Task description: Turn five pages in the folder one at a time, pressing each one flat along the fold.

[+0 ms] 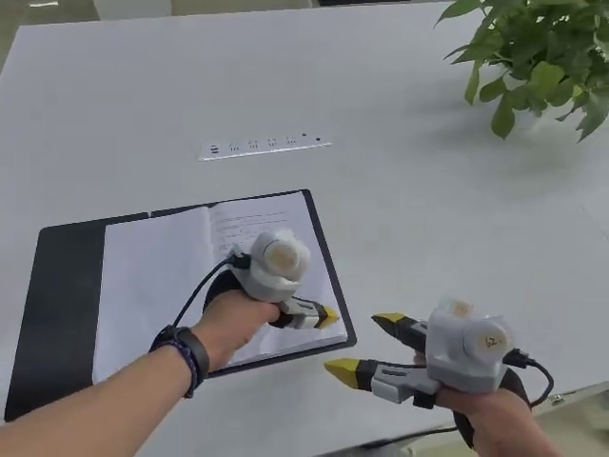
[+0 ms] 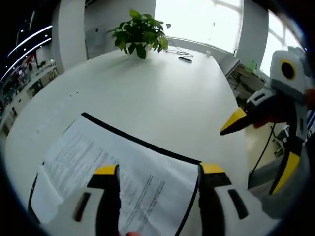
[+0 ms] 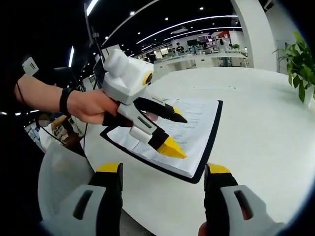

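Left claw point(image 1: 319, 314) spread wide, empty, over lower right corner of folder point(image 1: 62, 286), which lies open on table point(image 1: 428, 190) near front edge. Right claw point(image 1: 363, 345) released too, just beside that corner. Risk as I see it: pinch too deep, several pages point(image 1: 152, 276) lift together; yank, sheet creases.

Bright window glare, fisheye-warped edges

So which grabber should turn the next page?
Probably the left gripper: its open jaws are right over the right-hand page of the folder, near the outer edge. The right gripper, also open, hangs over bare table beside it, so it would have to travel further.
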`<state>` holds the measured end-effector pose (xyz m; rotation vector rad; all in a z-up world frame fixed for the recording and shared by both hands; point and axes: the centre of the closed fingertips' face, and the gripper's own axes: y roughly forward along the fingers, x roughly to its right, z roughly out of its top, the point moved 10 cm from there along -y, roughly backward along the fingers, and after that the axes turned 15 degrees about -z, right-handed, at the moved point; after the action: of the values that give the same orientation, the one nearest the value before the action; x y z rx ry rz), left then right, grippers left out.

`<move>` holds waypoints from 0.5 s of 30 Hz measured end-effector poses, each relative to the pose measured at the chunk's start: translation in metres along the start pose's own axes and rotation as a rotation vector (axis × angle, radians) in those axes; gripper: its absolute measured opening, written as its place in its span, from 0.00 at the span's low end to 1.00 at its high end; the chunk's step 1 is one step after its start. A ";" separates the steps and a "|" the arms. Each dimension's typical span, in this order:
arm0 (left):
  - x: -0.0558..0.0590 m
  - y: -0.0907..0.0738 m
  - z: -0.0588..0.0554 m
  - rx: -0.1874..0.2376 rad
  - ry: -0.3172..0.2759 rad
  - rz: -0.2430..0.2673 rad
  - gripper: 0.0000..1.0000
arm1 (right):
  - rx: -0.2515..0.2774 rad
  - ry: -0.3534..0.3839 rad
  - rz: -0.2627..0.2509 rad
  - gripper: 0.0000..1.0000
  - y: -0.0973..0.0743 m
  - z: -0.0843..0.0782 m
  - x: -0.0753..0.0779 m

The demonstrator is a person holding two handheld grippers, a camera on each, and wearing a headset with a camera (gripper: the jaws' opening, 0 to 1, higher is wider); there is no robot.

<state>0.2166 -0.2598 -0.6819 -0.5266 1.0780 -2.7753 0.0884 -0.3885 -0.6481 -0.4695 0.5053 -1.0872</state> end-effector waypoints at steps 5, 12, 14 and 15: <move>0.003 0.016 -0.013 -0.084 0.023 0.001 0.66 | -0.004 0.011 -0.009 0.66 -0.001 -0.002 0.004; 0.001 0.020 -0.016 -0.107 0.048 0.014 0.64 | -0.008 0.020 -0.015 0.65 -0.002 -0.003 0.008; 0.000 0.020 -0.018 -0.105 0.058 0.012 0.64 | -0.009 0.024 -0.013 0.65 -0.001 -0.004 0.008; 0.000 0.019 -0.019 -0.101 0.062 0.010 0.64 | -0.012 0.023 -0.009 0.65 0.000 -0.005 0.007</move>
<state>0.2096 -0.2618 -0.7075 -0.4479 1.2359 -2.7571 0.0884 -0.3956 -0.6531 -0.4710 0.5307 -1.1001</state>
